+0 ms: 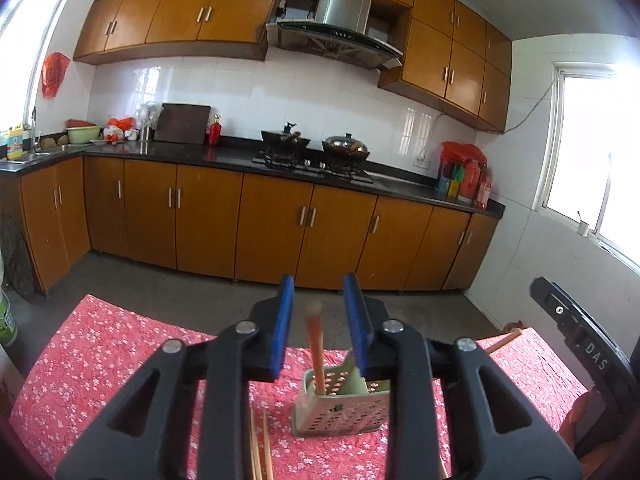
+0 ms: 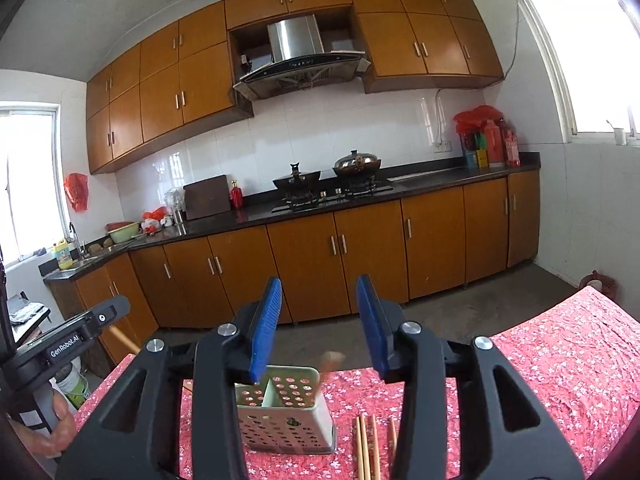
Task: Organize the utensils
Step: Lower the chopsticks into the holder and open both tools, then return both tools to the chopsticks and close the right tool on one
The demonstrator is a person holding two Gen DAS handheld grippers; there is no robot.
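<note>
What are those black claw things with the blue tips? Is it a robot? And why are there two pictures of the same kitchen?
It isn't a robot. A person holds a grabbing tool in each hand, and each tool carries a small camera looking out along its two blue fingers. That gives two pictures: one from the left gripper, one from the right gripper. In the right one you can see a hand holding the other tool. Both grippers are open and grip nothing. Below them is a table with a red flowery cloth. On it stands a holed utensil holder with a wooden stick standing inside. More chopsticks lie loose on the cloth beside the holder.
</note>
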